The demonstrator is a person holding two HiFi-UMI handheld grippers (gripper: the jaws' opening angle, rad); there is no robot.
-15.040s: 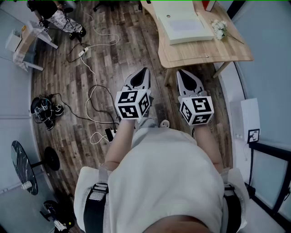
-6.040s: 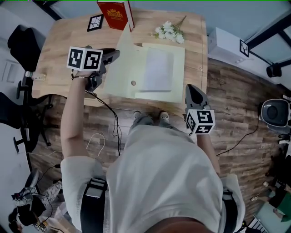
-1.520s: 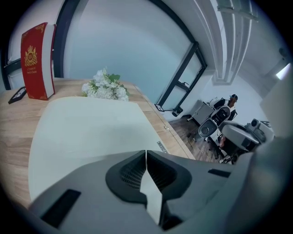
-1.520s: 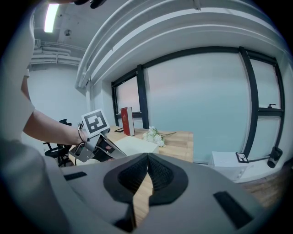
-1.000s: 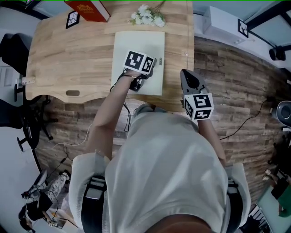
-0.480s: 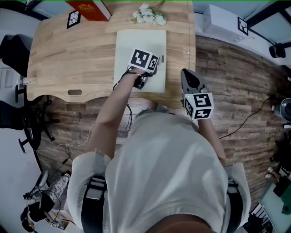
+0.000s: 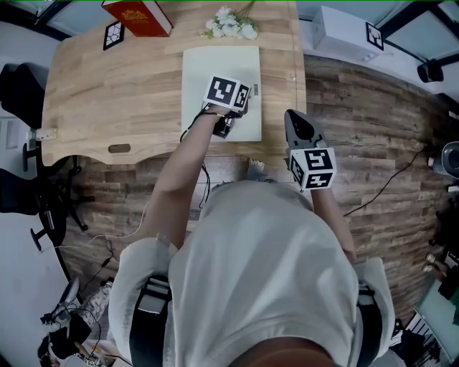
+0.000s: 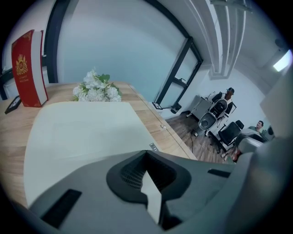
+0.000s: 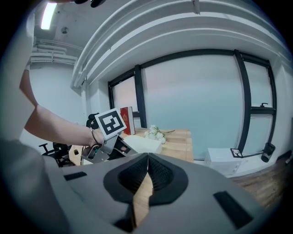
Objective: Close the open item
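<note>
Pale folder lies shut on the table.
Your left gripper, jaws pressed together on nothing, is over the folder's near right corner; your right gripper, jaws likewise together, hangs beside the table's edge.

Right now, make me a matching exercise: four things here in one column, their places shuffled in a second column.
Things:
1. red book
2. white flowers
3. left claw
4. right claw

Places:
A. over the closed pale book
B. by the right edge of the table
C. upright on the table's far left part
D. at the table's far edge, just beyond the pale book

Pairs: 1-C, 2-D, 3-A, 4-B
</note>
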